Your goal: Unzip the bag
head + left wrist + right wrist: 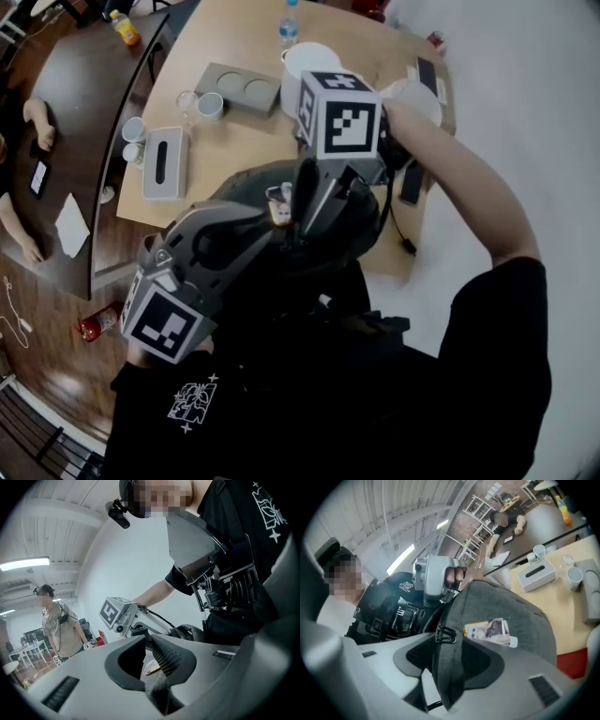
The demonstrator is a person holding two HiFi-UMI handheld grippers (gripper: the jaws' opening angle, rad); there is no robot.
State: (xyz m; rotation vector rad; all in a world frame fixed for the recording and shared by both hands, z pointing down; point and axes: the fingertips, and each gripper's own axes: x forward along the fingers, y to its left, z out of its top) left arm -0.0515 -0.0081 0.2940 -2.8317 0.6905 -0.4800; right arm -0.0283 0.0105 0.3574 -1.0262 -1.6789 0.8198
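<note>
1. Left gripper (148, 645) jaws are nearly together, clamped on dark bag (511, 606) fabric.
2. Right gripper (457, 648) jaws stand wide apart; the bag's ridge, with its zipper pull (446, 633), lies between them.

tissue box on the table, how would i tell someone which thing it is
Find the light wooden table and go to its left edge by the darker curved table. The tissue box is the flat grey box with a dark slot along its top, beside two small cups; the grey tray further back has two round hollows instead.
</note>
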